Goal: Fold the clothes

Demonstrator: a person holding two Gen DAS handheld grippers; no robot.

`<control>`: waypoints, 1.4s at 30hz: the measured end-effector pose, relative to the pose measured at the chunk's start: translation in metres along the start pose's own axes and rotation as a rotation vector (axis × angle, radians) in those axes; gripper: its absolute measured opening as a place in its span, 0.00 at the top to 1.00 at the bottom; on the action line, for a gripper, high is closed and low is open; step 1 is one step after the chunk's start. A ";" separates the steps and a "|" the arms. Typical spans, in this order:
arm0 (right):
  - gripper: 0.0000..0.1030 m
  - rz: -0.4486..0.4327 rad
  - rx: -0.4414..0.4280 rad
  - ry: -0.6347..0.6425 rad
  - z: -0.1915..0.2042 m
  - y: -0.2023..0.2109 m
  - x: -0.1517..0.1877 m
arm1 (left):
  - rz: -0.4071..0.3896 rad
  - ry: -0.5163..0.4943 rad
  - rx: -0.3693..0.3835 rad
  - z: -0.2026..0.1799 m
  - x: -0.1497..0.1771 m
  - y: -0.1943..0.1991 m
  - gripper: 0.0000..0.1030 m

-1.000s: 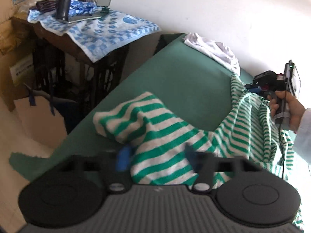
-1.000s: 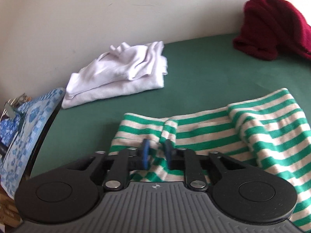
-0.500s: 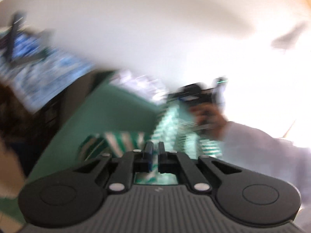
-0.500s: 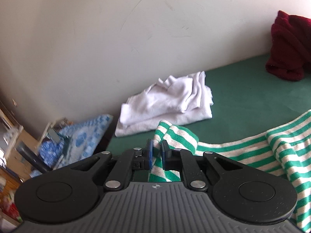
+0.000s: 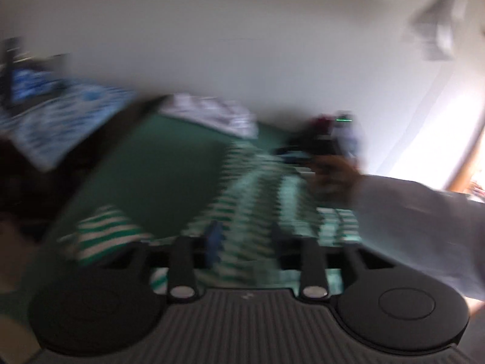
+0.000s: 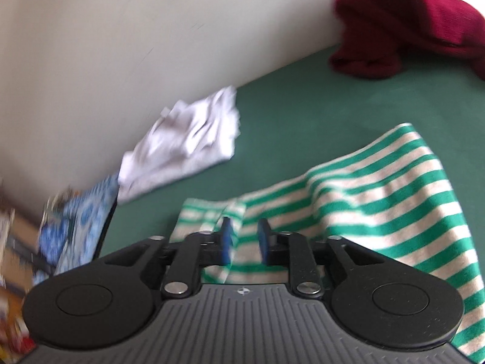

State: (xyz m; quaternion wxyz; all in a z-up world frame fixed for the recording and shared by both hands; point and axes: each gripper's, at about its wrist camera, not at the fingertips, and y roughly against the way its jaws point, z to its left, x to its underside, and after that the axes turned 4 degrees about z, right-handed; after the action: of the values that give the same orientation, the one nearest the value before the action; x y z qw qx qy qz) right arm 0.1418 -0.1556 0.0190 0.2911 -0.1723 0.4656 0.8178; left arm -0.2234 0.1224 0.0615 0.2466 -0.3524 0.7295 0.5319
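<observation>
A green-and-white striped garment (image 6: 379,200) lies rumpled on the green surface (image 6: 303,112). My right gripper (image 6: 245,239) is open just above the garment's near left edge, with striped cloth showing between its blue pads. The left wrist view is badly blurred. There my left gripper (image 5: 246,242) is open over the same striped garment (image 5: 251,188), whose sleeve end lies to the left. A person's hand (image 5: 330,176) holding the other gripper is at the garment's far end.
A folded white garment (image 6: 188,148) lies against the wall at the back left. A maroon garment (image 6: 403,21) is heaped at the back right. A blue patterned cloth (image 6: 81,212) covers a side table past the left edge. A pale sleeve (image 5: 409,212) fills the right.
Half a second ago both grippers were shut, the right one on the striped cloth. Both have now opened, and the cloth has dropped back onto the surface. Both cameras have swung lower.
</observation>
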 end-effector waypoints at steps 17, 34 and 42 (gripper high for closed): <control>0.95 -0.044 0.151 0.177 0.095 -0.031 0.016 | 0.114 0.369 -0.024 0.107 0.013 -0.062 1.00; 0.91 -0.110 -0.017 -0.061 -0.024 0.011 -0.020 | 0.136 -0.272 0.450 -0.092 0.038 -0.003 1.00; 0.65 -0.021 -0.033 -0.068 -0.063 0.036 0.000 | 0.364 -0.387 0.405 -0.106 0.083 -0.059 1.00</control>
State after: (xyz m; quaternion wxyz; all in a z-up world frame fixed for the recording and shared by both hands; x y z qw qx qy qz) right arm 0.1200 -0.2240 0.0112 0.3125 -0.1541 0.4400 0.8276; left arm -0.2278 -0.0103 -0.0017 0.3466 -0.0528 0.8109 0.4685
